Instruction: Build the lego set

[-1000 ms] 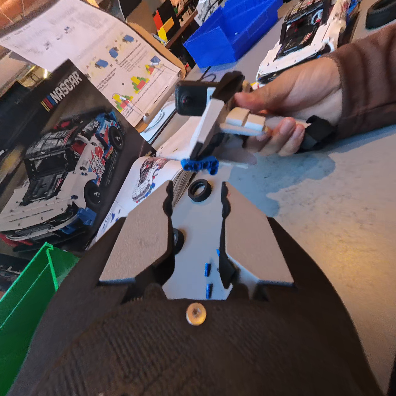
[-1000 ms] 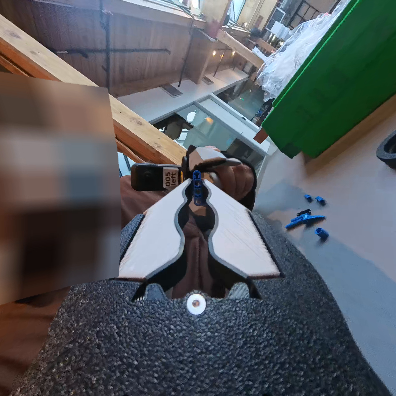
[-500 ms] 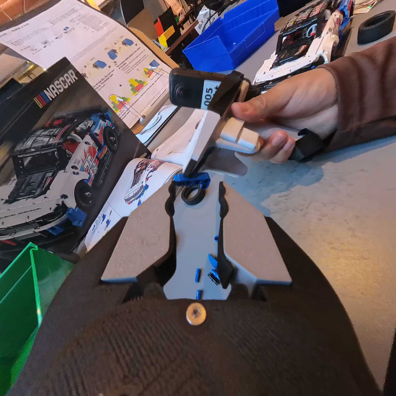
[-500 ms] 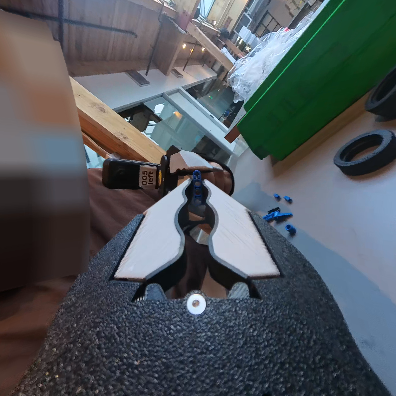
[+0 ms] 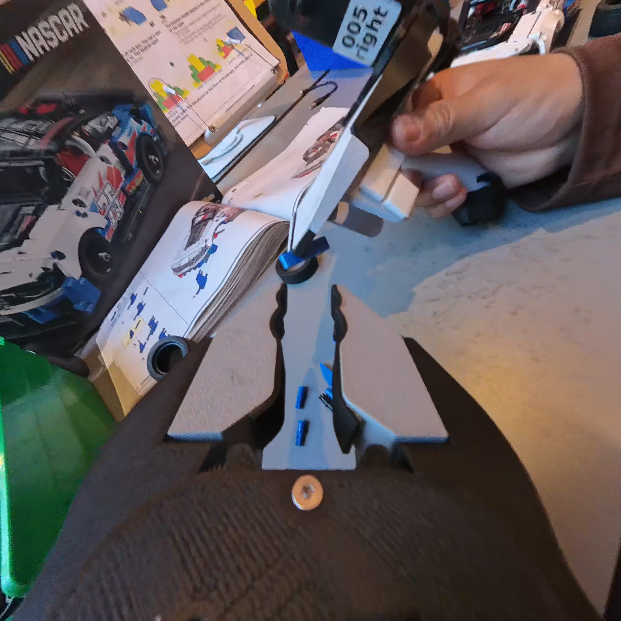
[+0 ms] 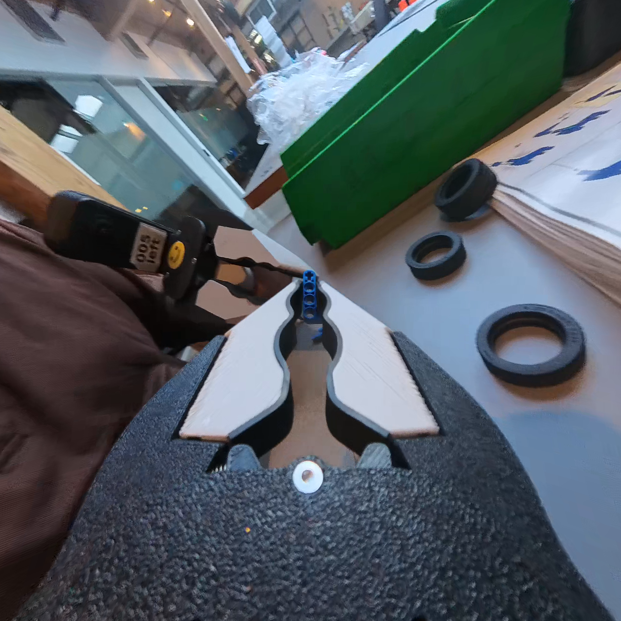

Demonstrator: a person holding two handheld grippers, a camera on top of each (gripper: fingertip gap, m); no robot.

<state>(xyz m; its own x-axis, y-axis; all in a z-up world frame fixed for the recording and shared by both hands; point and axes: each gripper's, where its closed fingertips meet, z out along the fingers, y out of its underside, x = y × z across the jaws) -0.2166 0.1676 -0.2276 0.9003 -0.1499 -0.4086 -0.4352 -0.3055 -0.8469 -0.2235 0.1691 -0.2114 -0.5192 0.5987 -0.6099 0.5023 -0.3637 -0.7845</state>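
A: What is the right tool (image 6: 308, 285) doing?

B: Its two pale fingers are pinched on a short blue plastic beam with round holes (image 6: 309, 295), which stands on end between the tips. In the left wrist view the same right tool (image 5: 300, 250) points steeply down, with the beam (image 5: 290, 258) right at a small black rubber tyre (image 5: 296, 268) lying flat on the grey surface (image 5: 504, 302). I cannot tell whether the beam touches the tyre or sits inside its ring.

A: And the left tool (image 5: 307, 295)?

B: Its fingers stand apart with a narrow gap and nothing between them. Through that gap two small blue pins (image 5: 301, 416) lie on the surface, with another small blue piece (image 5: 326, 373) partly hidden by the right-hand finger.

A: Who holds the right tool?

B: A hand (image 5: 497, 121) in a brown sleeve grips its white handle.

A: What else lies around?

B: An open instruction booklet (image 5: 201, 268) sits just left of the tyre, and a second black tyre (image 5: 166, 356) leans against the booklet's near edge. Behind the booklet stands the dark box printed with a race car (image 5: 67, 184). A green plastic bin (image 5: 40, 437) is at the near left. The right wrist view shows three black tyres in a row, the nearest and largest (image 6: 531, 344) lying flat.
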